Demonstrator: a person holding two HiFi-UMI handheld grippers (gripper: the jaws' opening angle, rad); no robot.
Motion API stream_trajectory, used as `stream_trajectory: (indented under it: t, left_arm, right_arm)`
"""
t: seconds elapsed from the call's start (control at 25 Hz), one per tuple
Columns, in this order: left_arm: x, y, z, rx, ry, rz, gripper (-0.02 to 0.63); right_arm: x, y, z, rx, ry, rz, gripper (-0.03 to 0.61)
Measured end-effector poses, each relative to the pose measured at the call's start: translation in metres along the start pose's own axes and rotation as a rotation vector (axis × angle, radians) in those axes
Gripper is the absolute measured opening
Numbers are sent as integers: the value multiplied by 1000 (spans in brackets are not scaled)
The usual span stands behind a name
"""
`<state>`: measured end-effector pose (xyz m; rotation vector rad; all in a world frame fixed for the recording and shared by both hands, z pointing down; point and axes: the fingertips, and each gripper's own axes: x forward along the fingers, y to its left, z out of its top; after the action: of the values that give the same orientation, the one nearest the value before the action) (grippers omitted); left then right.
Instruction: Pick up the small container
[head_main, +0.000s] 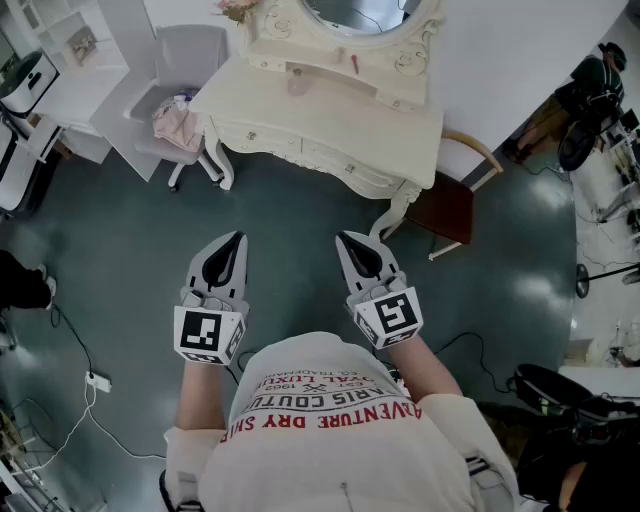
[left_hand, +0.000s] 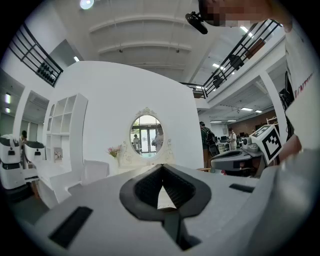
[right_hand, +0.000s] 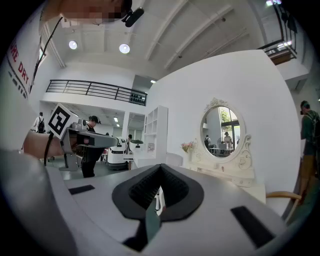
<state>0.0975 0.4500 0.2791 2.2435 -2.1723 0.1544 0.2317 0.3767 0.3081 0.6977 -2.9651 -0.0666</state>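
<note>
Right, closest to me is the white shirt (head_main: 330, 420) with red lettering, and my two forearms reach forward from it over the dark floor (head_main: 120, 260). The left tool (head_main: 238, 237) is in my left hand, its marker cube (head_main: 208, 335) facing up. In the left gripper view its jaws (left_hand: 161, 168) are fully together at the tips, with nothing between them. The right tool (head_main: 343, 237) sits beside it, well apart from it and angled slightly inward. Its jaws also meet at the tip in the right gripper view (right_hand: 160, 168), and they grip nothing. Both tools hang in the air above the floor, touching nothing.

A power strip (head_main: 97, 380) with its cable lies on the floor off to my left.

Further ahead stands a cream dressing table (head_main: 260, 100) with curved legs and an oval mirror (head_main: 355, 12). The small container (head_main: 297, 82), which I take to be the pale pink item, rests on the tabletop just in front of the mirror base. It is well away from both tools. A sprig of flowers (head_main: 238, 8) stands at the table's far left corner.

Left of the table is a grey chair (head_main: 190, 50) with a pink cloth (head_main: 178, 125) on its seat. A wooden chair (head_main: 450, 205) with a dark seat stands at the table's right end.
</note>
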Motion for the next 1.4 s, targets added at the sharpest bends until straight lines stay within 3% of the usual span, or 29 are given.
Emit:
stream_trajectory:
  t: [0.48,0.96,1.2,1.4]
  left_arm:
    - [-14,13,-9,-13,-4,-15,6]
    - [-16,55,-34,-60,15,11,6]
    - [26,84,-49,-65,41,56,6]
    - [92,111,-46,-57,43,106,6]
  right_arm:
    - [7,19,-4,23,9,-15,-2]
    - [50,26,-25,27,66,-57,-2]
    - [100,-3,-36,22,77,-15,-2]
    - [159,-55,-36,18,67,32,-2]
